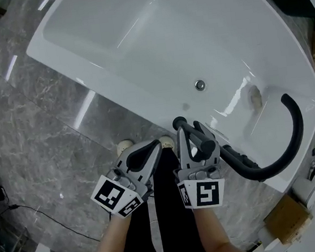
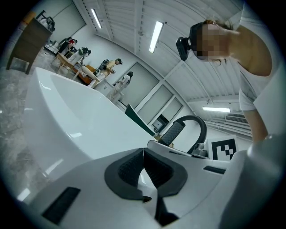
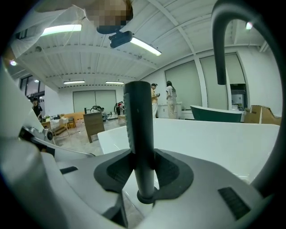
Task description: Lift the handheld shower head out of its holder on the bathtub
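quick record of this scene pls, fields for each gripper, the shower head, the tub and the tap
right gripper: shut on handheld shower head, a pad on each side of its handle
left gripper: shut, nothing between its jaws, beside the right gripper
handheld shower head: dark, stick-shaped, at the tub's near rim
bathtub: white, drain in its floor
faucet spout: black, curved, on the rim to the right

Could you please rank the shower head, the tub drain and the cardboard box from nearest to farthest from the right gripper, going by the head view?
1. The shower head: clamped between the right gripper's jaws.
2. The drain: just beyond the jaws, in the bottom of the tub.
3. The cardboard box: outside the tub, at lower right.
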`<state>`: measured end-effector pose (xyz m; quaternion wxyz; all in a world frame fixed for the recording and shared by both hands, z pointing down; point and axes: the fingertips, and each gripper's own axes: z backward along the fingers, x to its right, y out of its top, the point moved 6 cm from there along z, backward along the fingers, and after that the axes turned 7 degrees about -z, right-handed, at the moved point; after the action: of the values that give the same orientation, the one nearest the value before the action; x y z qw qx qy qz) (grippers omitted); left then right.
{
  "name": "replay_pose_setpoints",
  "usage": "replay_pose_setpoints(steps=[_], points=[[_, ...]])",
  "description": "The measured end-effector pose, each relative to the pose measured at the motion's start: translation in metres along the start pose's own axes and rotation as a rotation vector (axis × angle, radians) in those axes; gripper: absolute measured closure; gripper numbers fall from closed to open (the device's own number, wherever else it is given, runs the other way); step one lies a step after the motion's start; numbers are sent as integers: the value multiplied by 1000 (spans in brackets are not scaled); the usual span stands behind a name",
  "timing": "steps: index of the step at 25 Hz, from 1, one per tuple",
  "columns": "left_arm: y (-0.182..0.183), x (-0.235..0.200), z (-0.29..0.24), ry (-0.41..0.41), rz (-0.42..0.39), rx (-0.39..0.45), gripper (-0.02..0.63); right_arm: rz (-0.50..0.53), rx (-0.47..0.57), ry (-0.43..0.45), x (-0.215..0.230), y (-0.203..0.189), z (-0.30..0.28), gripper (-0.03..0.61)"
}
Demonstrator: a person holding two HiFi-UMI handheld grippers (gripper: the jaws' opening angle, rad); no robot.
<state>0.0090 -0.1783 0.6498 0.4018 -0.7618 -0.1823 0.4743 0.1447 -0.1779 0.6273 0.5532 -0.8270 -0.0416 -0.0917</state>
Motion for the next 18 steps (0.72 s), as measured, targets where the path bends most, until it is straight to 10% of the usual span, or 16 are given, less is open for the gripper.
replay_pose_setpoints(steps=[18], points=[[27,23,15,-10,-42,15,601,28,48,14,-14,40,19,437]])
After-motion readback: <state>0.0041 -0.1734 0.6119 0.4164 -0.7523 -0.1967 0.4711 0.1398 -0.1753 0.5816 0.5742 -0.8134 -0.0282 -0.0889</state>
